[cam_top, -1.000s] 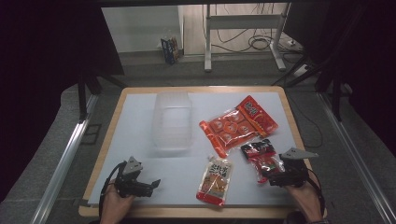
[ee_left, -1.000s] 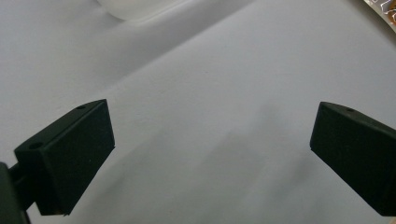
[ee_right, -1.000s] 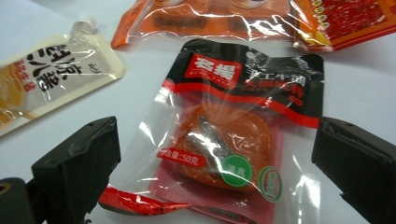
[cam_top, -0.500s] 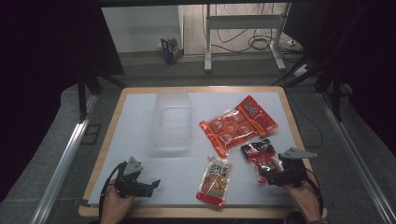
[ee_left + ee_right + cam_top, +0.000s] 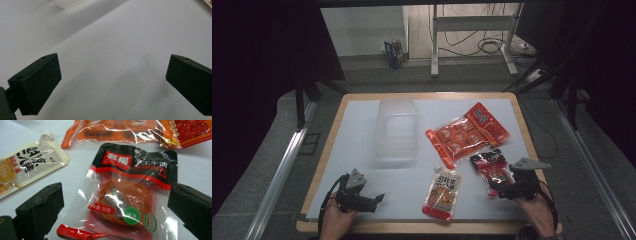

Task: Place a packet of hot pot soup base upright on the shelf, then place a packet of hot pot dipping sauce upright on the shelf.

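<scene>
- High view: the black snack packet (image 5: 490,169) lies flat on the tabletop (image 5: 362,112), just ahead of the right claw (image 5: 503,186); the left claw (image 5: 374,200) is open over bare white.
- Left claw view: jaws wide apart, nothing between.
- Right claw view: jaws spread around the packet (image 5: 130,195). It looks light, floppy and slick; pinch a sealed edge, not the soft middle.

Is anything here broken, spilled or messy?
Nothing looks spilled or torn. The small black-and-red snack packet lies flat between the right claw's open jaws, one red bottom corner curled. The clear plastic box stands upright.
</scene>
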Motion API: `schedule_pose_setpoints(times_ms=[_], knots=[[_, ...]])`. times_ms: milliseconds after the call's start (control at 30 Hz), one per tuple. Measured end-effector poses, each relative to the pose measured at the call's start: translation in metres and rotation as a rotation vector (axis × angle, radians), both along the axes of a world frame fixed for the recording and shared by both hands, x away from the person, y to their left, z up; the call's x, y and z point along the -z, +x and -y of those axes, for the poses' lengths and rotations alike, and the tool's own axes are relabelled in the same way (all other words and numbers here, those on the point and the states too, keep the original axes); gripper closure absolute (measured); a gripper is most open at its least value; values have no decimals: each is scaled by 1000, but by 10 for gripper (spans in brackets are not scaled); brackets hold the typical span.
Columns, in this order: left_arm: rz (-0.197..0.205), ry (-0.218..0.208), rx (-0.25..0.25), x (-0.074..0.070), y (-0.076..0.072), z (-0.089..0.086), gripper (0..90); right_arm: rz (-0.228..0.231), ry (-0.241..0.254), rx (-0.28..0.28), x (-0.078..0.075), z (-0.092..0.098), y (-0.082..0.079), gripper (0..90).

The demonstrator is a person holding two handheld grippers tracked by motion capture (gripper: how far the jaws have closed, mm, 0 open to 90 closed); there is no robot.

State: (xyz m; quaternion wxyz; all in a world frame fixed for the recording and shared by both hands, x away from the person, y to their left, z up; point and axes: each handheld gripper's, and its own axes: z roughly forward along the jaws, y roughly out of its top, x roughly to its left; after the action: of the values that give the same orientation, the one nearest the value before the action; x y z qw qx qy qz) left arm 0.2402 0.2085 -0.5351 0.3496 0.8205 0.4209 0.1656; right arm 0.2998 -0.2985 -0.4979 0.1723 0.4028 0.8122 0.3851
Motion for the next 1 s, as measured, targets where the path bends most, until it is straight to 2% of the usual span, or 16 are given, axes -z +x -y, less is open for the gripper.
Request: schedule_pose_setpoints(times_ms=[733, 900, 1000], knots=[[-9, 7, -1, 1, 0, 1, 1, -4, -44, 17, 0, -5, 7, 5], [-14, 9, 0, 1, 0, 1, 2, -15, -27, 34, 0, -6, 10, 4], [-16, 9, -2, 2, 0, 0, 2, -20, 4, 40, -3, -6, 12, 4]])
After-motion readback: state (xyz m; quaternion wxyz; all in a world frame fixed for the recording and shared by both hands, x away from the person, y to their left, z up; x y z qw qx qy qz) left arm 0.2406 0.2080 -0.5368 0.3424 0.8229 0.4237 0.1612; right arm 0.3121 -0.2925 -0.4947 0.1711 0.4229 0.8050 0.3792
